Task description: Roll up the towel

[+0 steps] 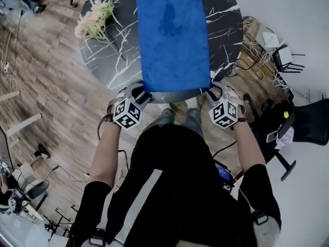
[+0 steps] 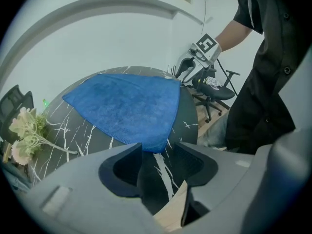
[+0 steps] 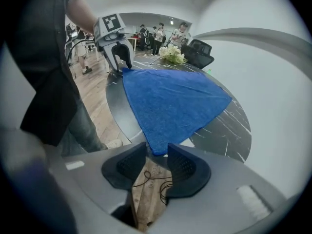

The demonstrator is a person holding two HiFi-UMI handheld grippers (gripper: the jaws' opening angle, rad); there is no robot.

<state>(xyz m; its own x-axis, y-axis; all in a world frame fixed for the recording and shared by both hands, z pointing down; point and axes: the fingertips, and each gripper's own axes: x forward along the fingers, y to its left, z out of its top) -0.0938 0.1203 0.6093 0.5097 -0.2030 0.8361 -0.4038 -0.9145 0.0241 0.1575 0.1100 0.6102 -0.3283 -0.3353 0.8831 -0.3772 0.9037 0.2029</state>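
Blue terry towel (image 1: 172, 35) lies spread flat on a round black marble-look table (image 1: 110, 60) with white veins, its long side running away from the person and its near edge at the table's near rim. Both near corners reach slightly past that rim. In the head view the left gripper (image 1: 141, 95) sits at the near left corner and the right gripper (image 1: 213, 92) at the near right corner, each tilted steeply down. The left gripper view shows its 2 jaws apart, with the towel's corner (image 2: 155, 145) just between the tips and bare table showing beside it, so nothing is clamped. In the right gripper view the jaws stand closer together, the corner (image 3: 157, 147) filling the gap between the tips, yet no firm pinch is visible and the cloth is not lifted. 1 bunch of pale flowers (image 1: 95, 20) lies on the table's far left, apart from the towel. Wood-plank floor (image 1: 46, 86) surrounds the table.
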